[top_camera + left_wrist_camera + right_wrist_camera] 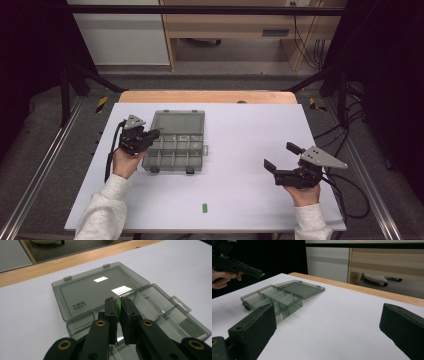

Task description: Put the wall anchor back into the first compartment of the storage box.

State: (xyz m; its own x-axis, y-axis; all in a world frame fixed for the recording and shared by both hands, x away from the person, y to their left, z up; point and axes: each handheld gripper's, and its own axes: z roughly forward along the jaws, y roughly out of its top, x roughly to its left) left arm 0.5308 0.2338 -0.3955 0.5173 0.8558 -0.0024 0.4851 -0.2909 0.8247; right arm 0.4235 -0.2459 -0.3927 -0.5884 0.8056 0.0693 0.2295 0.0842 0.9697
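Note:
A smoky clear organizer box (175,156) lies open on the white table, its lid (179,122) flat behind the compartments. My left gripper (156,134) hovers over the box's left compartments, shut on a small green piece (118,306). In the left gripper view the jaws (118,302) pinch that piece above the seam between the lid (100,287) and the trays. My right gripper (278,155) hangs open to the right of the box, nothing between its jaws (328,312). In the right gripper view the box (274,298) sits left of centre, and the left gripper (239,267) shows a green tip.
A second green piece (204,208) lies near the table's front edge. The white mat (240,130) is bare between the box and my right gripper. A wooden edge (207,96) runs along the back. Cables (345,190) trail off the right side.

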